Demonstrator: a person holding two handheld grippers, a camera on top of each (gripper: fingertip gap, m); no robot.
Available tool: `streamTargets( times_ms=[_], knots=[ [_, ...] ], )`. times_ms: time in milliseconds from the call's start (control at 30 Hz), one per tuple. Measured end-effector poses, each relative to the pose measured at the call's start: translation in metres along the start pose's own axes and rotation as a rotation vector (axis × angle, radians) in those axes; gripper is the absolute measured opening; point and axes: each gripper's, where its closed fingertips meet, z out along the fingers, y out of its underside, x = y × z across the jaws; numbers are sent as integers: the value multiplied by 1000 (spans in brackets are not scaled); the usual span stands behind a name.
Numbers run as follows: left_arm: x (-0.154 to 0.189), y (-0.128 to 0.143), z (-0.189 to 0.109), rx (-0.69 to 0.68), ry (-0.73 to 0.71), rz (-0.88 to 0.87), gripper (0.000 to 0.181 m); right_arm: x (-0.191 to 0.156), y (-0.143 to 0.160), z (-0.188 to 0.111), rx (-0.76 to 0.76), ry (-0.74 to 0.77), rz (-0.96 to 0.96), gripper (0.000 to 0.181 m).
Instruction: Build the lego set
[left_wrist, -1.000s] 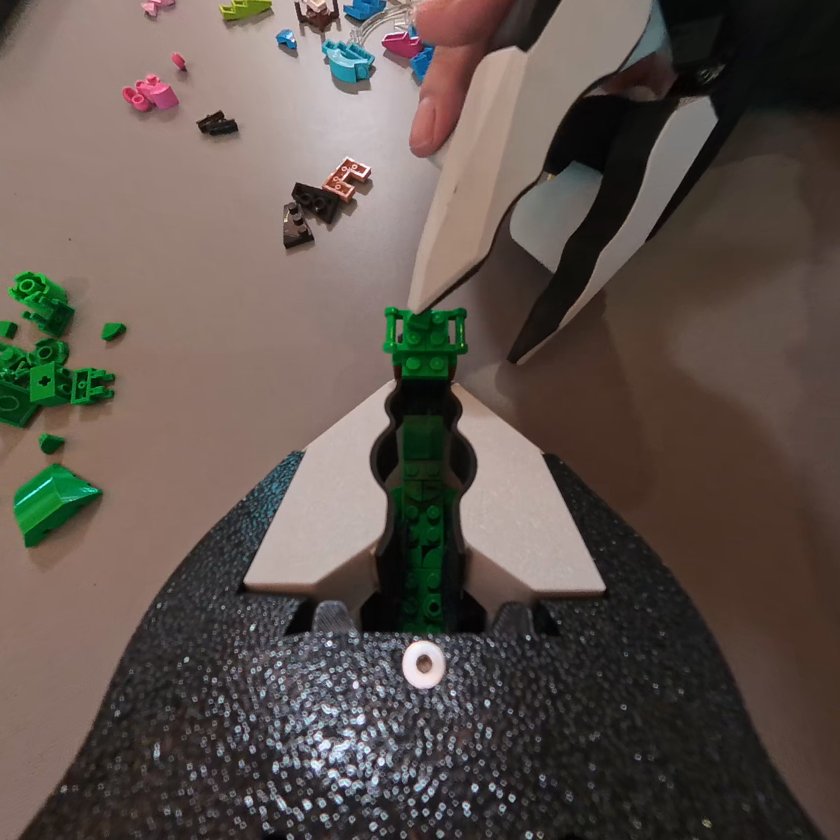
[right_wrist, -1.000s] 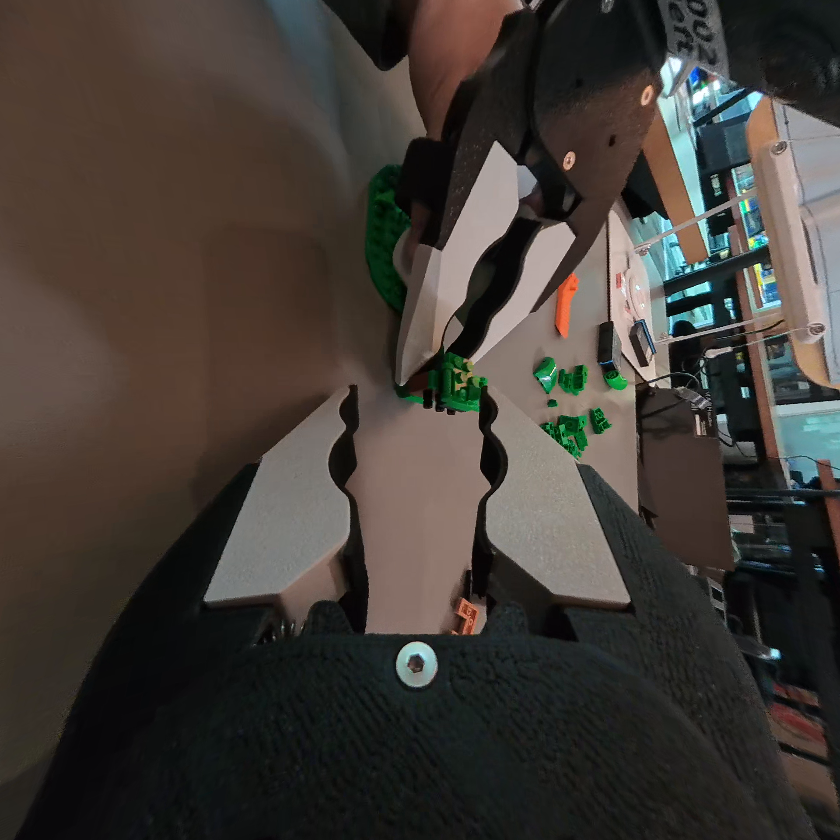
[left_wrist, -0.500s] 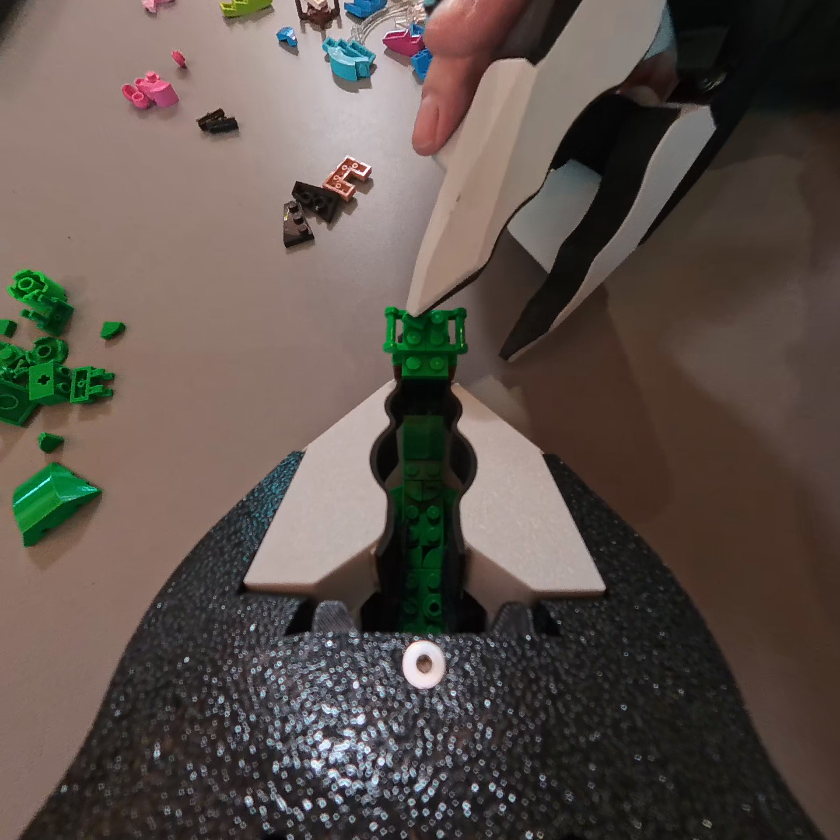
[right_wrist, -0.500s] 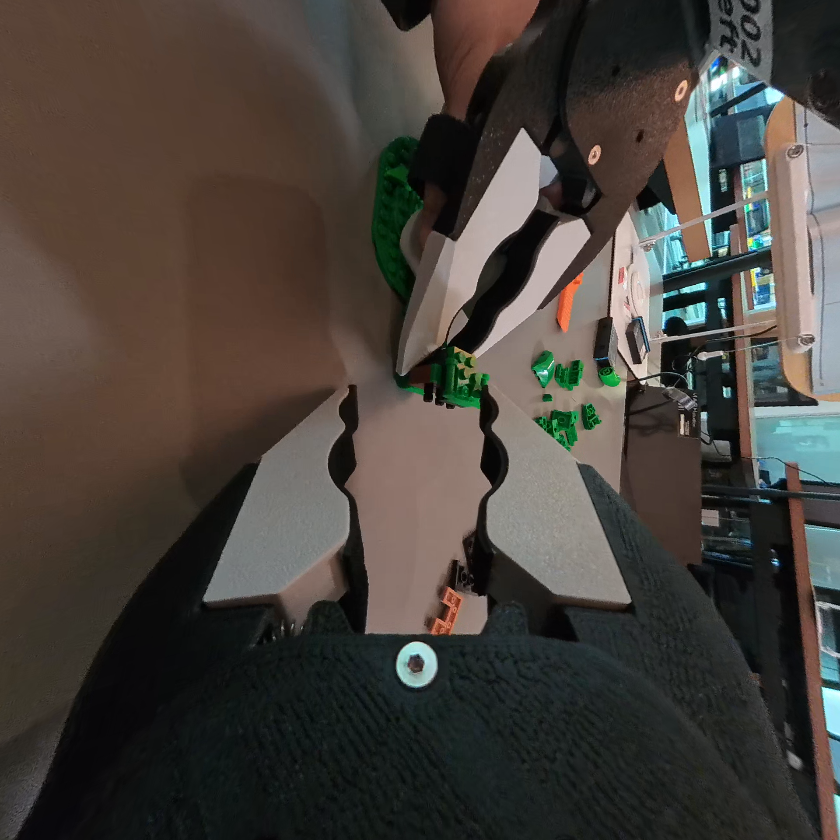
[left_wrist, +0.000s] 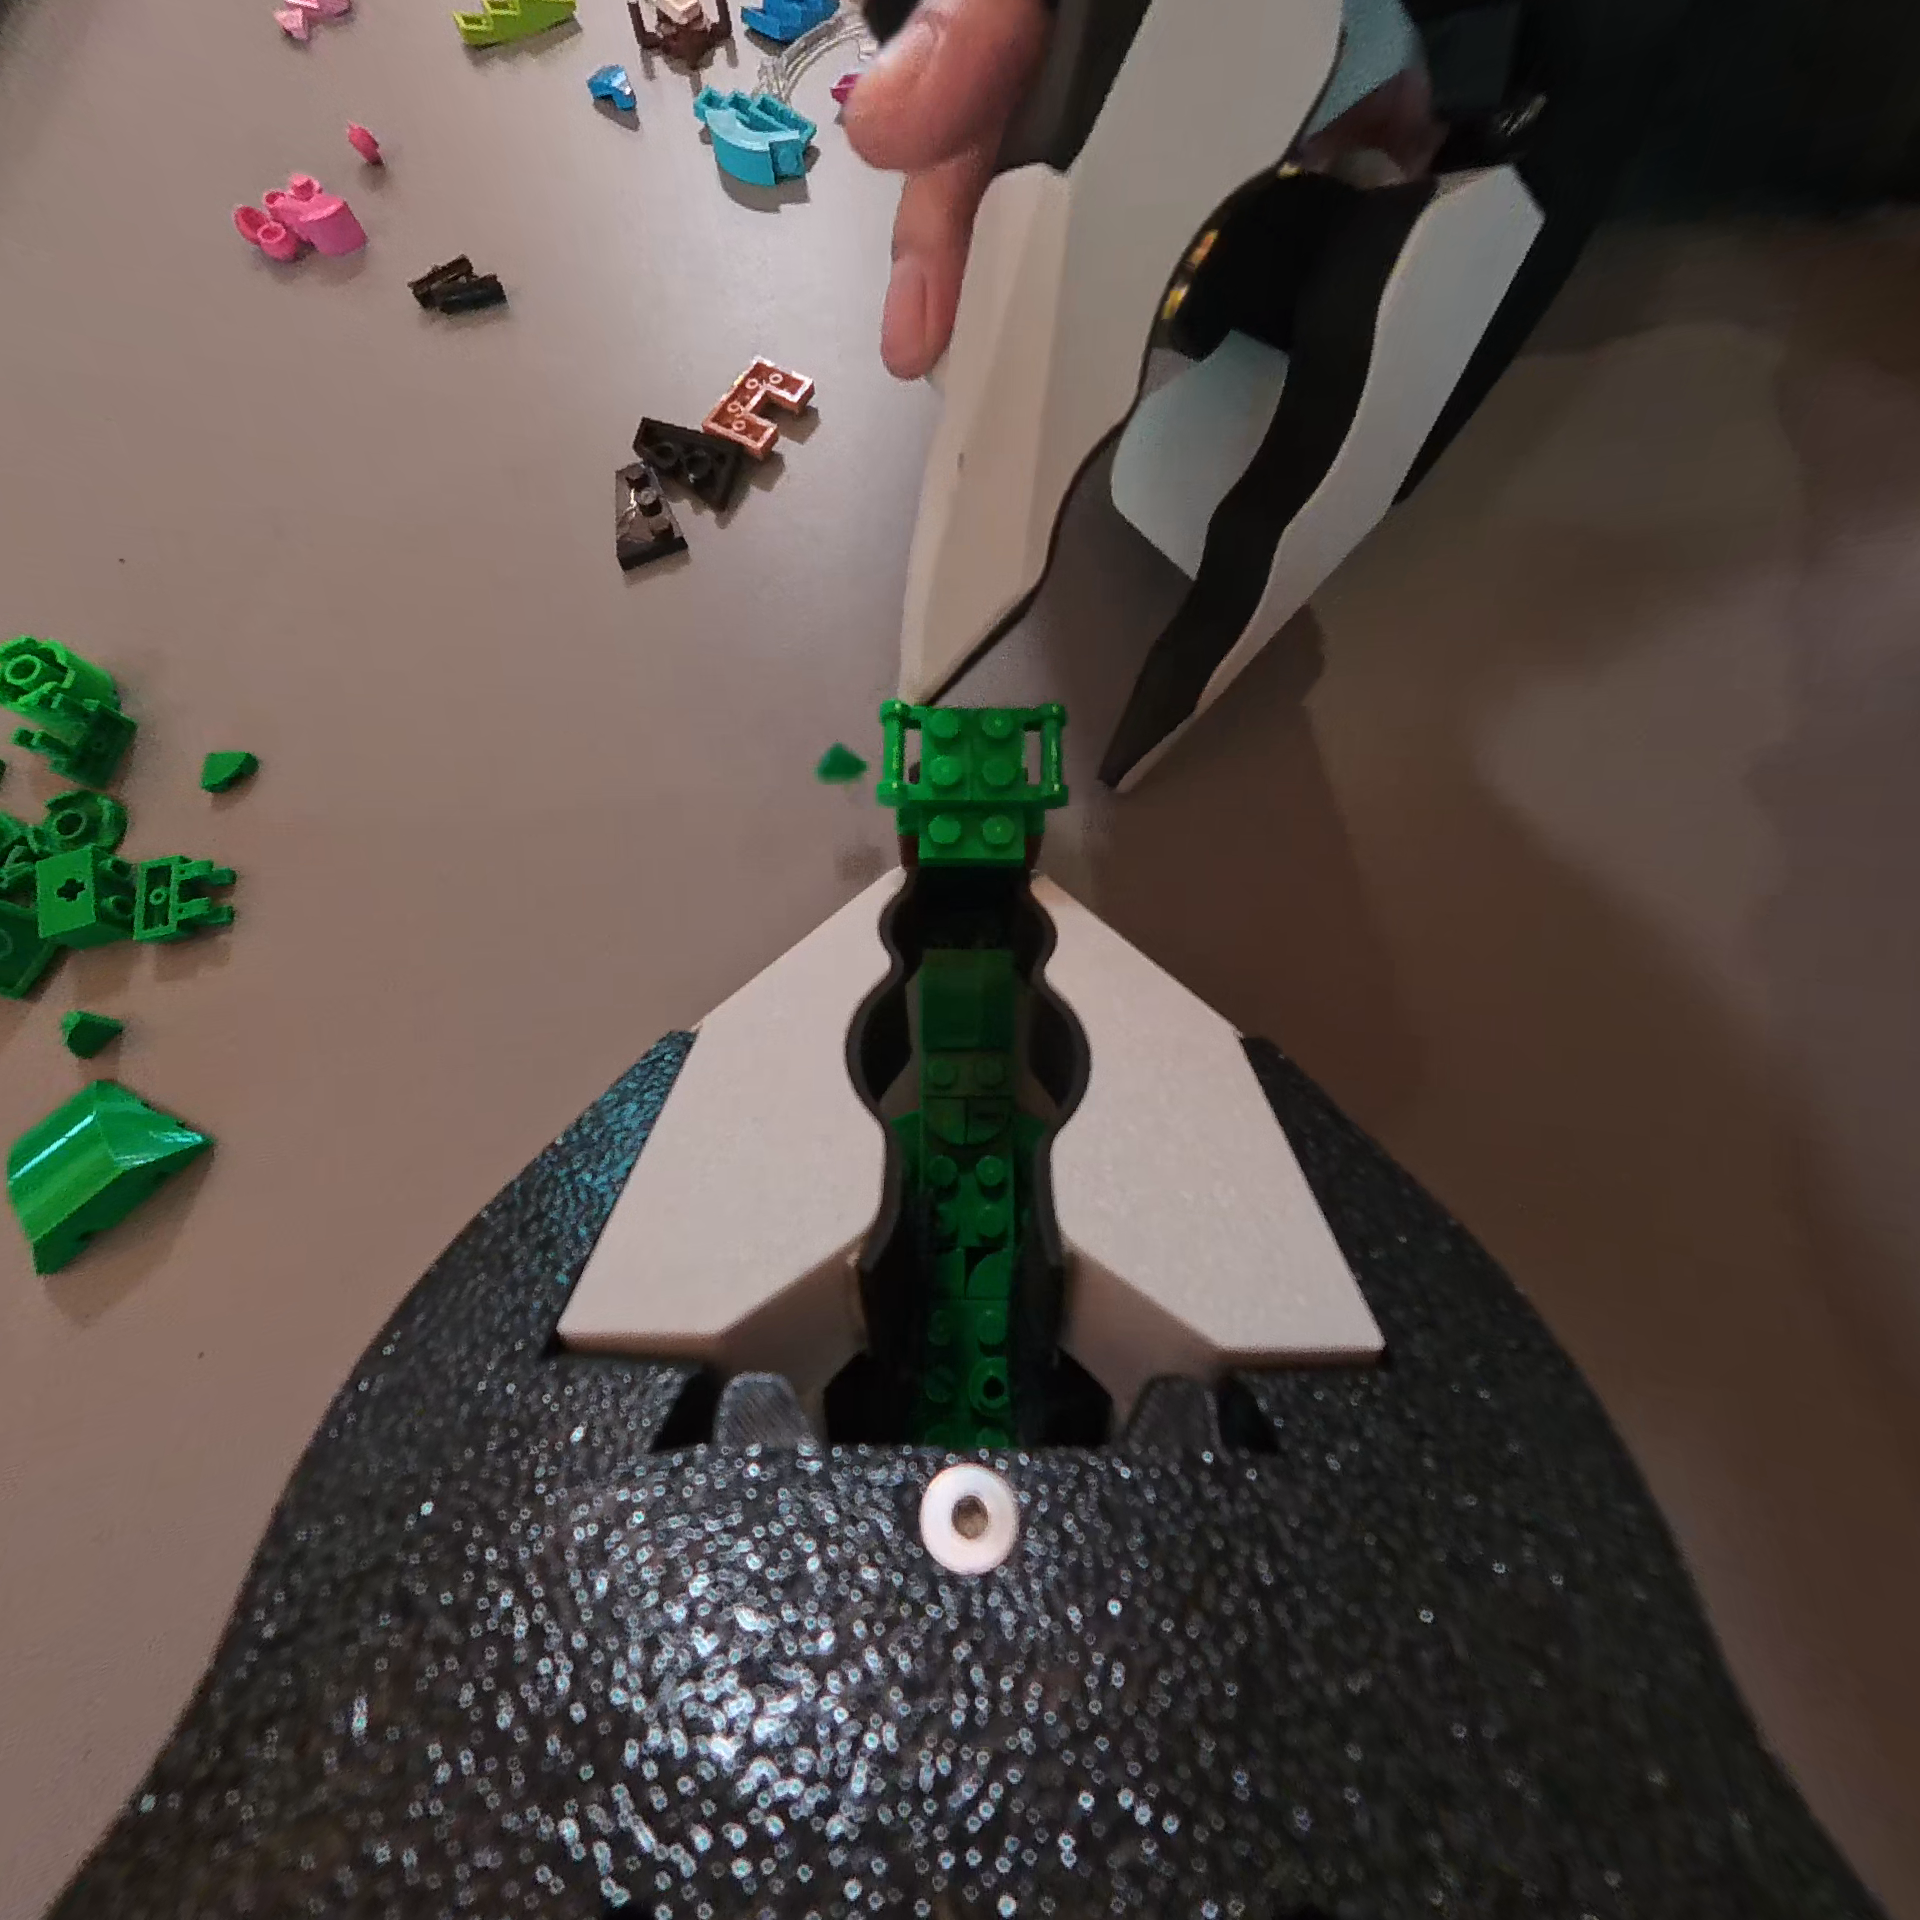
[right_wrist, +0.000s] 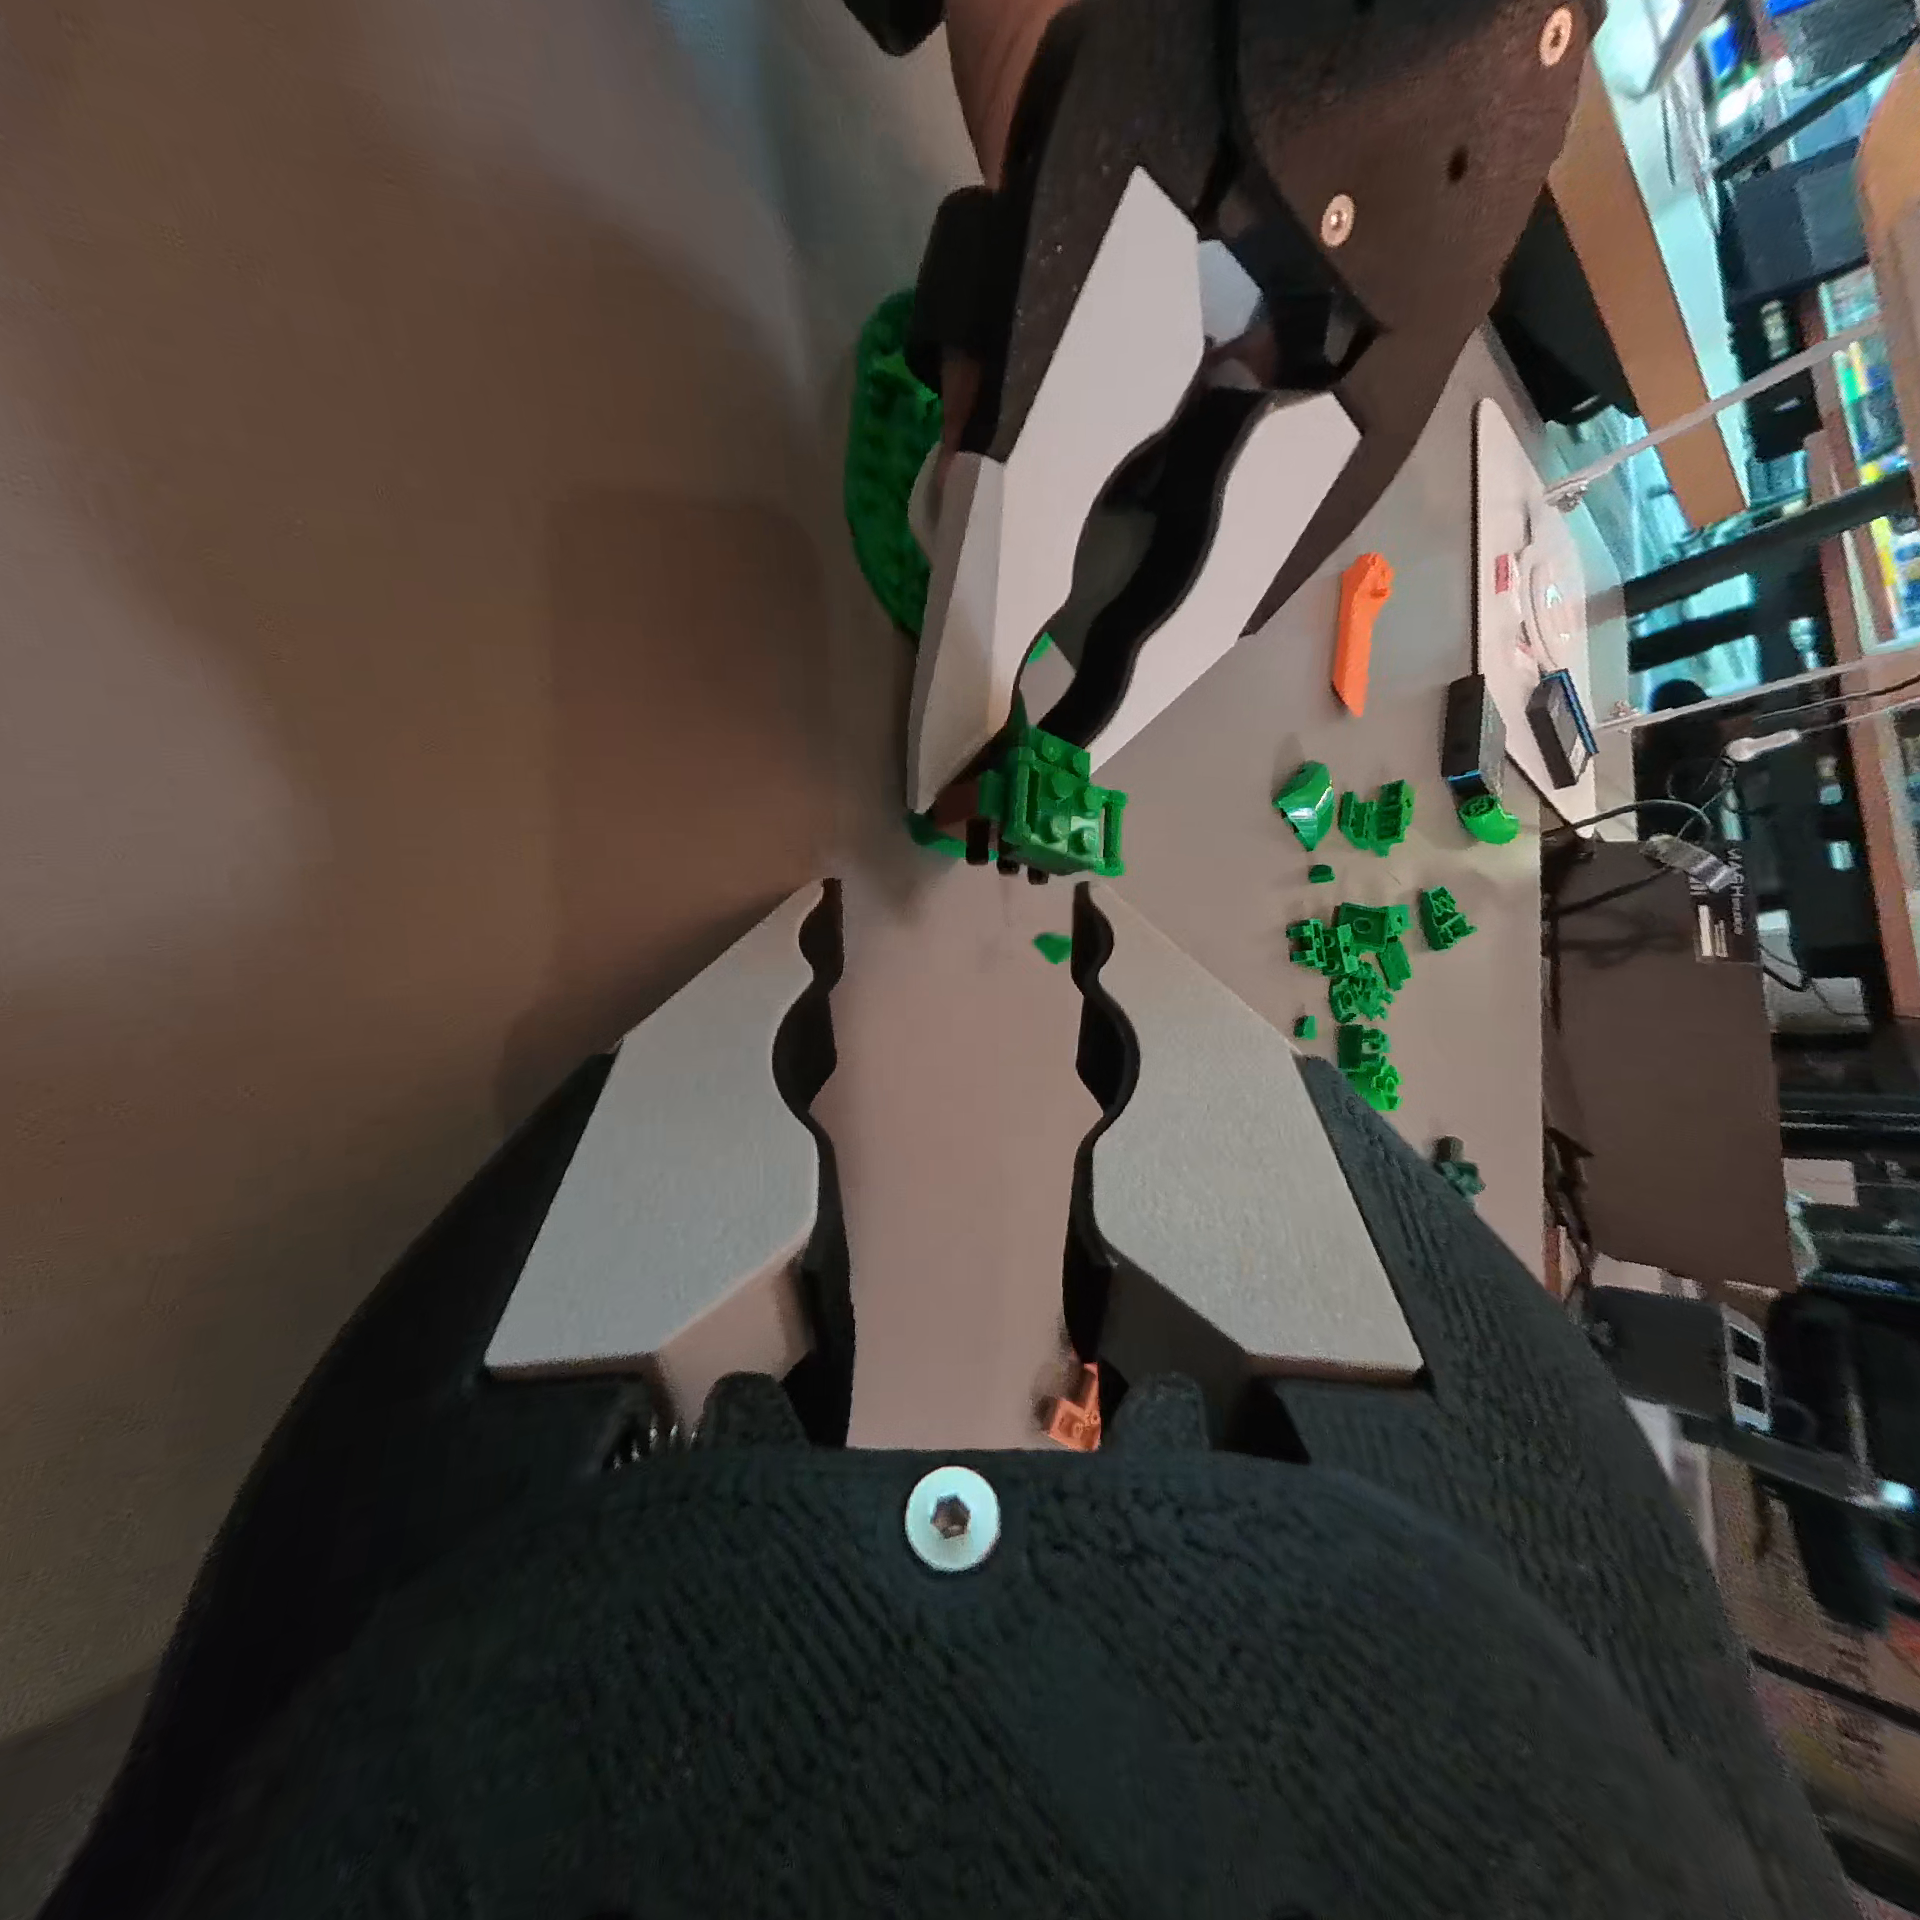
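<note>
From the left wrist view, the left gripper (left_wrist: 971, 883) is pinched tight around a long green lego assembly (left_wrist: 971, 1049), whose studded head pokes out past the fingertips above the tan table (left_wrist: 416, 623). The right gripper (left_wrist: 1013, 727) hangs just beyond it, spread wide, one tip close to the head; whether it touches I cannot tell. Loose green bricks (left_wrist: 94, 894) lie to the left, brown pieces (left_wrist: 707, 457) farther off.

From the right wrist view, the right gripper (right_wrist: 951, 894) is spread with nothing between its fingers. Ahead, the left gripper (right_wrist: 987, 774) clamps the green assembly (right_wrist: 1055, 816). A small green piece (right_wrist: 1051, 945) lies beside the right finger, and an orange tool (right_wrist: 1361, 634) well beyond.
</note>
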Motion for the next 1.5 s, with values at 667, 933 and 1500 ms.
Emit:
streamTargets(
  times_ms=[667, 933, 1500],
  knots=[
    [-2, 7, -8, -9, 15, -1, 15, 11, 61, -20, -139, -134, 699, 28],
    [-3, 5, -7, 5, 4, -7, 15, 9, 77, -26, -177, -153, 782, 15],
    [-7, -57, -98, 537, -24, -197, 67, 43, -24, -48, 198, 364, 73, 5]
  ],
)
